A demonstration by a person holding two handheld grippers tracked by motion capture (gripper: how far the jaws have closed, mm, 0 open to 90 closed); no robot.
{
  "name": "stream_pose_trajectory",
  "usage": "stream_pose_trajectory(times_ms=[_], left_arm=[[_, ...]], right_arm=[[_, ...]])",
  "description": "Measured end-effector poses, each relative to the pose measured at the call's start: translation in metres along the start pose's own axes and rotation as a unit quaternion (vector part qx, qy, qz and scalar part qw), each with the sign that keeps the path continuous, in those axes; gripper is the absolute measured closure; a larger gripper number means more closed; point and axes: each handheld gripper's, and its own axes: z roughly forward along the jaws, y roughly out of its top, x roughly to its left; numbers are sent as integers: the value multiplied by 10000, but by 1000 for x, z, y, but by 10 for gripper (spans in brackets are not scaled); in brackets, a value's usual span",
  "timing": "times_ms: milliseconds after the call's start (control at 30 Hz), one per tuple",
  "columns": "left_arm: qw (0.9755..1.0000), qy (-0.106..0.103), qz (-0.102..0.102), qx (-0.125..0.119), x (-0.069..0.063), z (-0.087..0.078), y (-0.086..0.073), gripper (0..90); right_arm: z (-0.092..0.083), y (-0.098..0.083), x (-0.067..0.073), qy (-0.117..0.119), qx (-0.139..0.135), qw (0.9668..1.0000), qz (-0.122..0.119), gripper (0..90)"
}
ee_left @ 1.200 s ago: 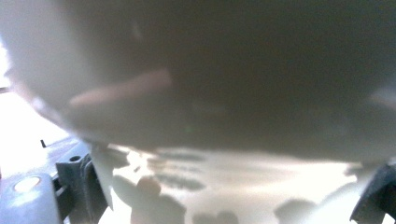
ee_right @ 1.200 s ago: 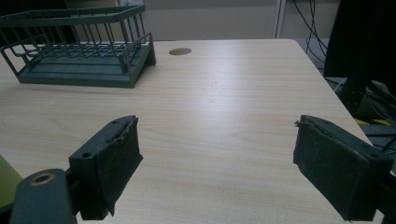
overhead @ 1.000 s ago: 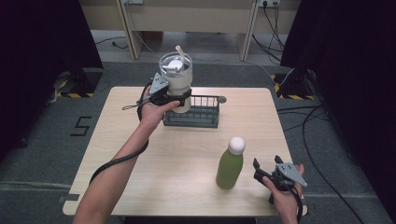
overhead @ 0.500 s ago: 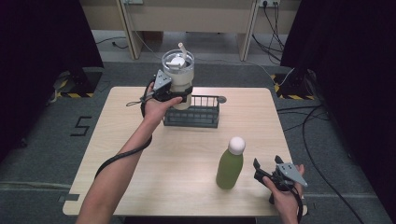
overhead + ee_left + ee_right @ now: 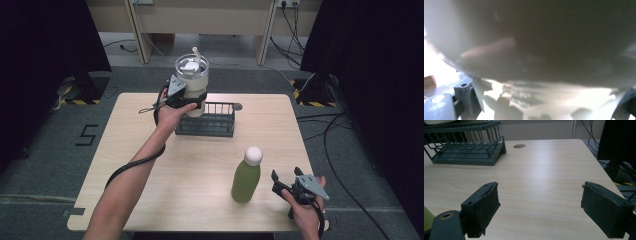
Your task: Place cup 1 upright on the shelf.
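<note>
tumbler [image 5: 192, 82] in left claw [image 5: 192, 101], now lower over rack [image 5: 206, 120]

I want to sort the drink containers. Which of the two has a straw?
The cream tumbler with the clear lid, gripped by the left gripper above the rack. The green bottle has a white cap.

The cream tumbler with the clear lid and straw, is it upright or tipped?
Upright: the cream tumbler stands vertical in the left gripper, lid and straw on top, above the dark wire rack.
</note>
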Motion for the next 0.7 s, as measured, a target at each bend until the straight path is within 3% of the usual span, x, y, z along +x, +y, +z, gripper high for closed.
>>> stream_pose_trajectory(times_ms=[700], left_arm=[[9999,139,-10,84,4,9,-10,95]], right_arm=[[1,-1,0,31,27,10000,-19,146]])
